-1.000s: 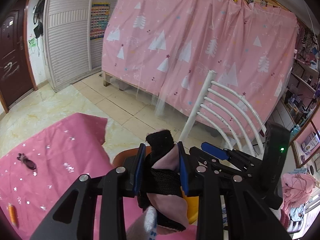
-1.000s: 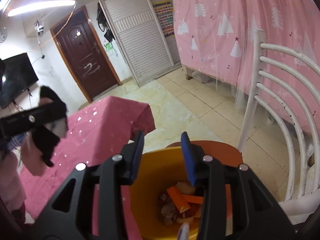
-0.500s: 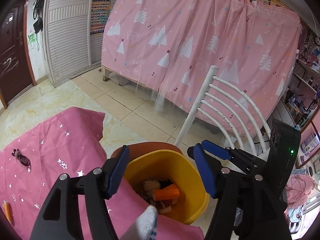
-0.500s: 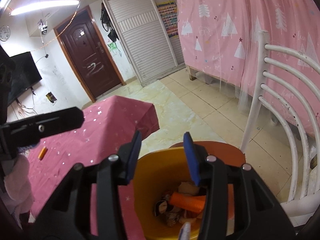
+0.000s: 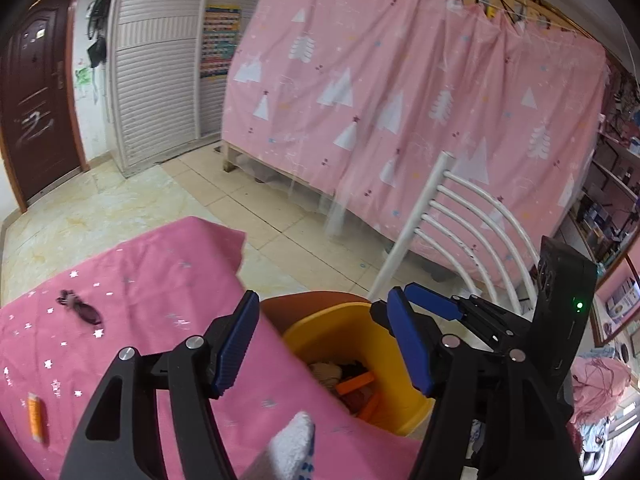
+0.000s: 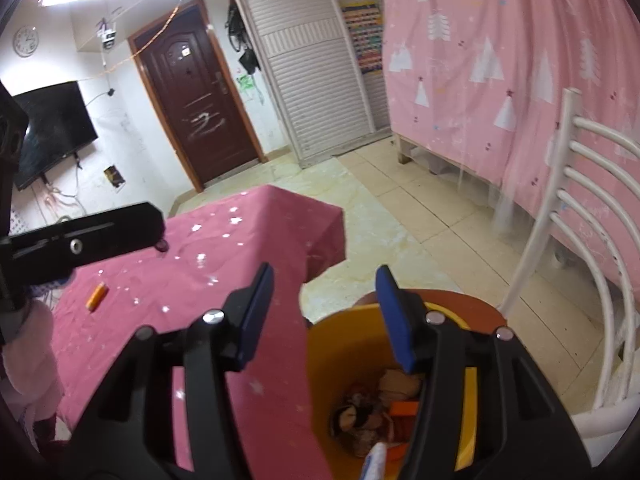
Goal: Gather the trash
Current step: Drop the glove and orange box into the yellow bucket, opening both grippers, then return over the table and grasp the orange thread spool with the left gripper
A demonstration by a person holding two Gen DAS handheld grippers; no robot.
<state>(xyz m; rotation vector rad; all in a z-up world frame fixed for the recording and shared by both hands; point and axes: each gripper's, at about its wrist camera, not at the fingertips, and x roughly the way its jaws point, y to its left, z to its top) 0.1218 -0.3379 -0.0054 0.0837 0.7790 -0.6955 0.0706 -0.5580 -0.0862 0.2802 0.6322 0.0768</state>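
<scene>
A yellow bin [image 5: 332, 322] stands just past the table's edge, with orange and brown scraps [image 5: 354, 386] in it. My left gripper [image 5: 322, 344] hangs open over the edge and the bin's rim, nothing between its blue pads. My right gripper [image 6: 325, 318] hovers over the same bin [image 6: 324, 364]; its jaws are opening and nothing is between them. On the pink tablecloth [image 5: 140, 300] lie a small orange piece [image 5: 35, 416] and a dark tangled item [image 5: 80, 310]. The orange piece [image 6: 97, 296] also shows in the right wrist view.
The bin rests on a brown round stool [image 5: 316, 300]. A white slatted chair [image 5: 460, 220] stands right behind it, and a pink curtain [image 5: 400, 100] hangs beyond. Tiled floor [image 5: 120, 200] lies past the table's corner. A white gloved fingertip [image 5: 292, 448] pokes in at the bottom.
The left gripper let go of a black and pink cloth piece and now stands open. Both grippers shifted left toward the table. The right jaws have widened.
</scene>
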